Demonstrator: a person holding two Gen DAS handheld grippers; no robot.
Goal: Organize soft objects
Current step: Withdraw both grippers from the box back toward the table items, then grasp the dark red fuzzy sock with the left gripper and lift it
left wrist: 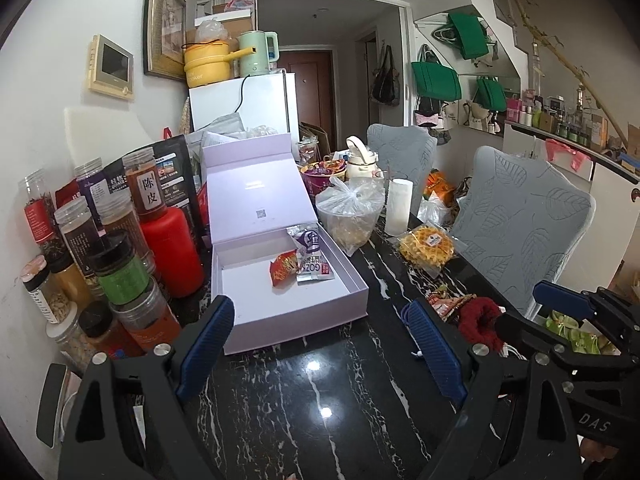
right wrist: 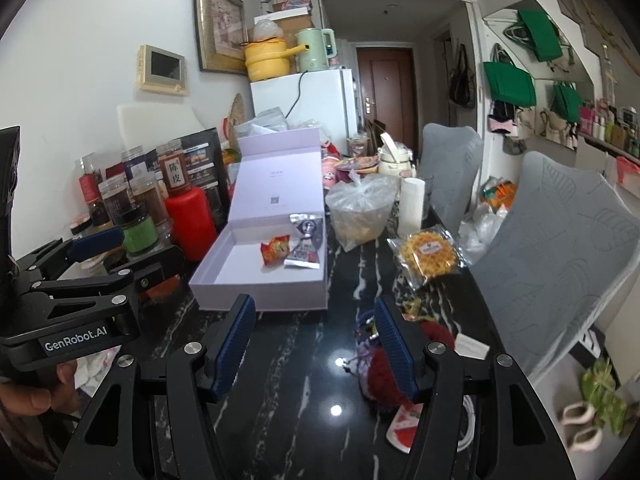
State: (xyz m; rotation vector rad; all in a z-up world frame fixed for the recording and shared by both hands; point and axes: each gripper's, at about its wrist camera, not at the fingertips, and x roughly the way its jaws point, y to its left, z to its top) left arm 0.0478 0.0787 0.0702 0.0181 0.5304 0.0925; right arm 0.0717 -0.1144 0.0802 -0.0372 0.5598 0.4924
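Your left gripper (left wrist: 320, 344) fills the bottom of the left wrist view with its blue pads spread wide and nothing but black marbled table (left wrist: 352, 420) between them. Your right gripper (right wrist: 316, 348) sits at the bottom centre of the right wrist view, its jaws parted about halfway and empty; the pads frame bare tabletop. The dark red knitted piece (right wrist: 400, 368), one of the soft things, lies on the table at lower right of that view, partly hidden behind the right-hand pad and just beside it; whether pad and knit touch cannot be told. In the left wrist view the same knit (left wrist: 480, 320) shows at lower right, beyond the right-hand pad. A green soft item (right wrist: 604, 392) lies at the far lower right edge of the right wrist view, blurred. The open white box (left wrist: 296, 292) stands in the middle of the left wrist view, lid raised behind it, with a red snack packet (left wrist: 285, 267) and a silver-purple sachet (left wrist: 312, 256) lying inside near its right wall. Jars and a red bottle (left wrist: 172, 252) crowd the left of the frame. To the box's right sit a tied plastic bag (left wrist: 352, 212) and a yellow wrapped snack (left wrist: 427, 249), near two grey-covered chairs (left wrist: 520, 232).
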